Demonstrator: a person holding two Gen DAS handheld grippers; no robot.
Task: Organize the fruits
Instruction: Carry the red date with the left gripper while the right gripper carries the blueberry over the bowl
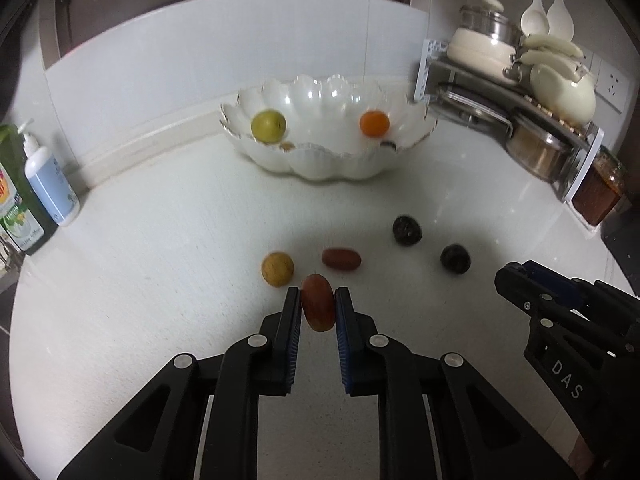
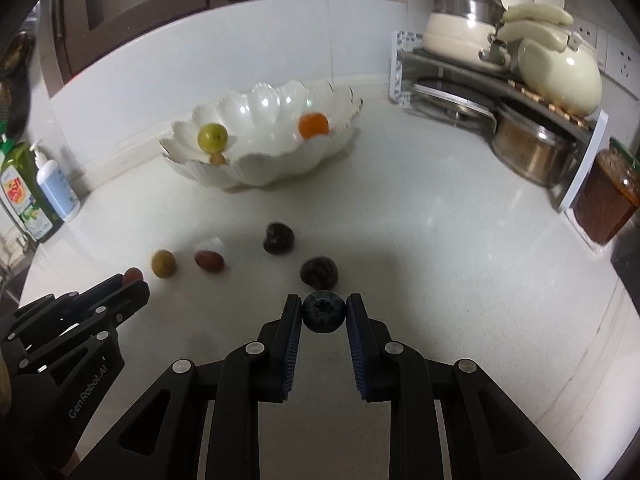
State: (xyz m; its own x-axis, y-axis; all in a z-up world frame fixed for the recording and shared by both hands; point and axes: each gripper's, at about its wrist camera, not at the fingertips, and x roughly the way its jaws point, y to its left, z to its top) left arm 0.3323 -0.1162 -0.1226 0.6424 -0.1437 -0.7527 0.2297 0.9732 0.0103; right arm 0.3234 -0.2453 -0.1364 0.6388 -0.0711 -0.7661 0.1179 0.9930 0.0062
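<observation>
My left gripper [image 1: 318, 300] is shut on a red grape [image 1: 317, 302], held just above the white counter. My right gripper [image 2: 324, 307] is shut on a dark blueberry [image 2: 323, 312]. On the counter lie a brownish-yellow round fruit [image 1: 277, 269], a second red grape [image 1: 341, 258] and two dark wrinkled fruits [image 1: 407, 230] [image 1: 455, 258]. The scalloped white bowl [image 1: 320, 160] at the back holds a green round fruit [image 1: 268, 126], an orange fruit [image 1: 374, 123] and a small brown fruit [image 2: 217, 159]. The right gripper's body [image 1: 560, 312] shows at the right edge of the left wrist view.
A white pump bottle [image 1: 50, 184] and a green soap bottle [image 1: 16, 200] stand at the left. A corner rack [image 1: 520, 112] with pots, lids and a cream kettle fills the back right, with an amber jar [image 1: 600, 192] beside it. A tiled wall runs behind the bowl.
</observation>
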